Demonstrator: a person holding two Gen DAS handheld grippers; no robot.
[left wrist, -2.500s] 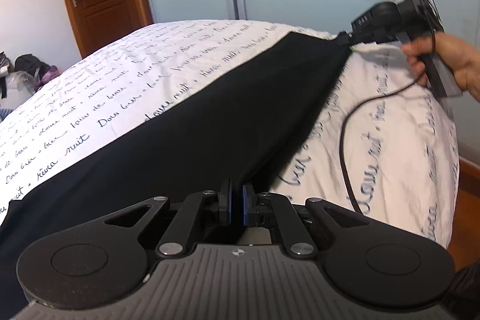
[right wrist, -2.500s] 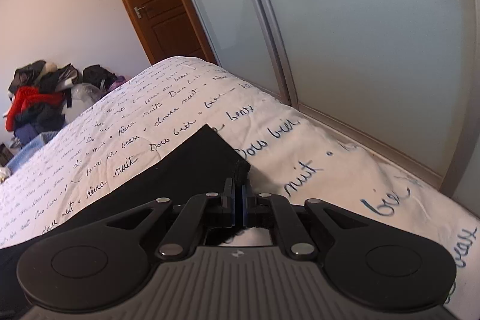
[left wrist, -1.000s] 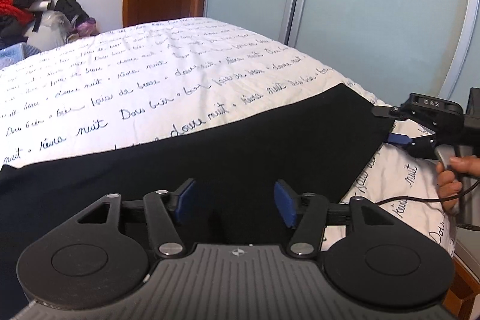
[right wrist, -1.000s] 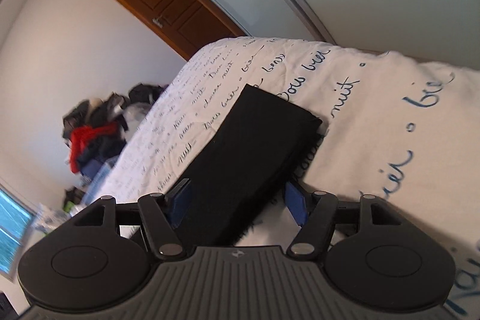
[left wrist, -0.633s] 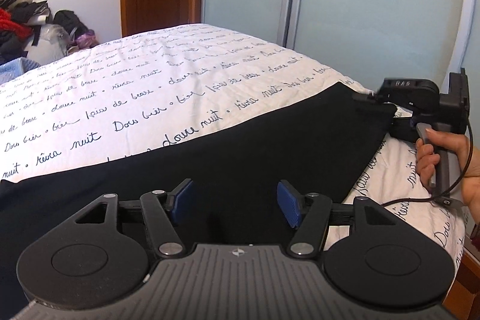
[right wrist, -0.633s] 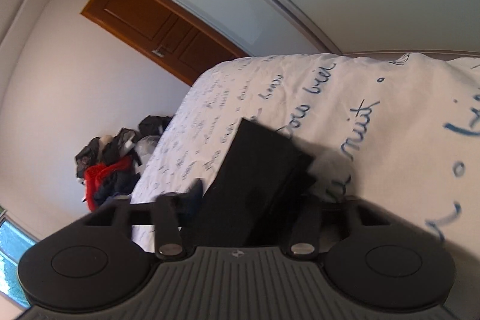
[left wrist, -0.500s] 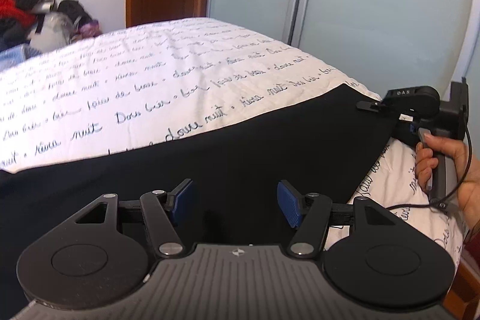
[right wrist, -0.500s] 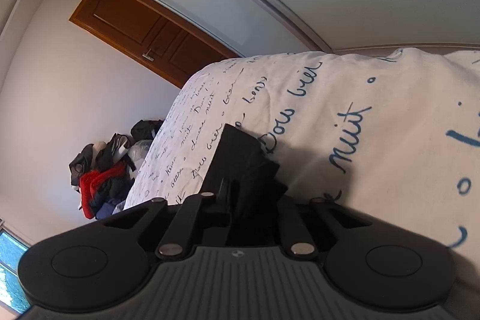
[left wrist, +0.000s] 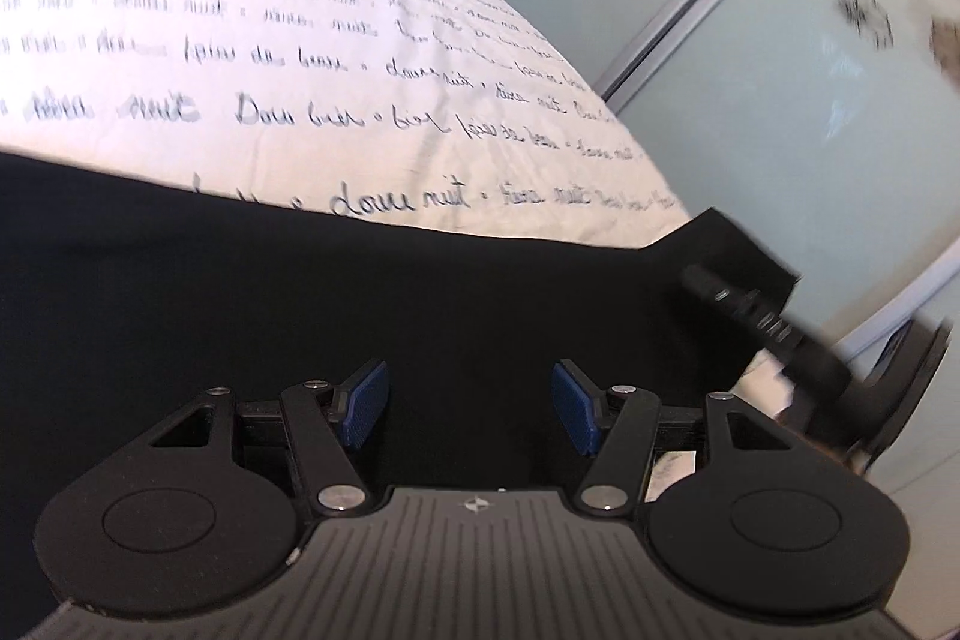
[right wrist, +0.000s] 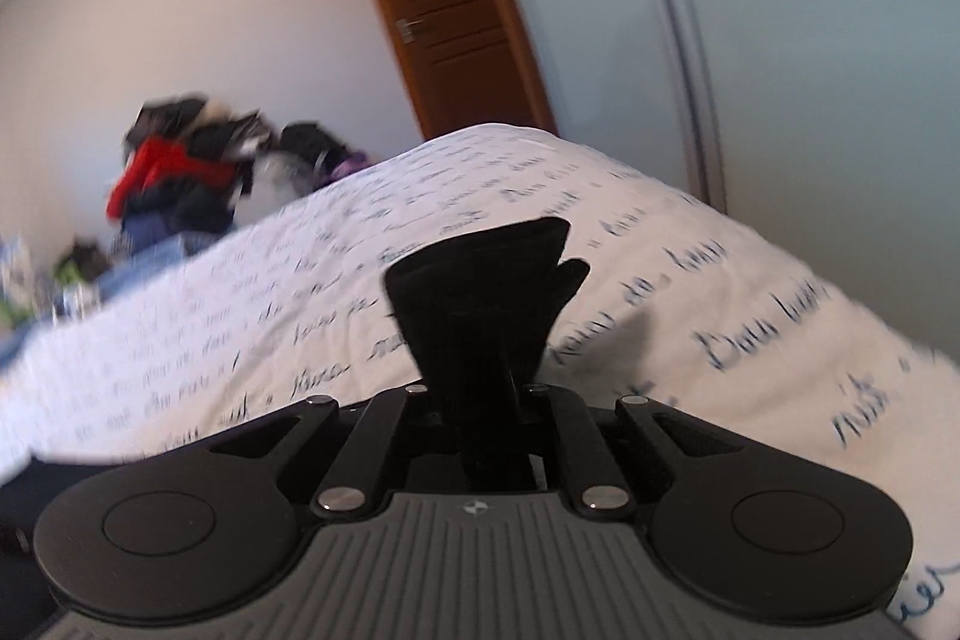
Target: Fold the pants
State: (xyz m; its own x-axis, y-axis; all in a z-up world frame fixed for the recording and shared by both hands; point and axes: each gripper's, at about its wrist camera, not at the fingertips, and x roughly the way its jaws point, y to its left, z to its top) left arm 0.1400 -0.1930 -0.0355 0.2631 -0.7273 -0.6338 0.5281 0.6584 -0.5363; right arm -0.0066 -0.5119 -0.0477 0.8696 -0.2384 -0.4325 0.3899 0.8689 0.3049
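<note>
Two tongs (left wrist: 469,404) (right wrist: 474,394), one pants (left wrist: 420,304)

- The right gripper (right wrist: 474,400), spread wide a second ago, closed on the end of the pants (right wrist: 480,292) and lifted it off the bed (right wrist: 750,316), the cloth bunching up between its fingers.
- The left gripper (left wrist: 471,406), clamped on the pants (left wrist: 360,292) at first, opened and swung its view leftward.

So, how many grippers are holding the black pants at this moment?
1. The right gripper is shut on the pants end; the left gripper hovers open above them.
</note>
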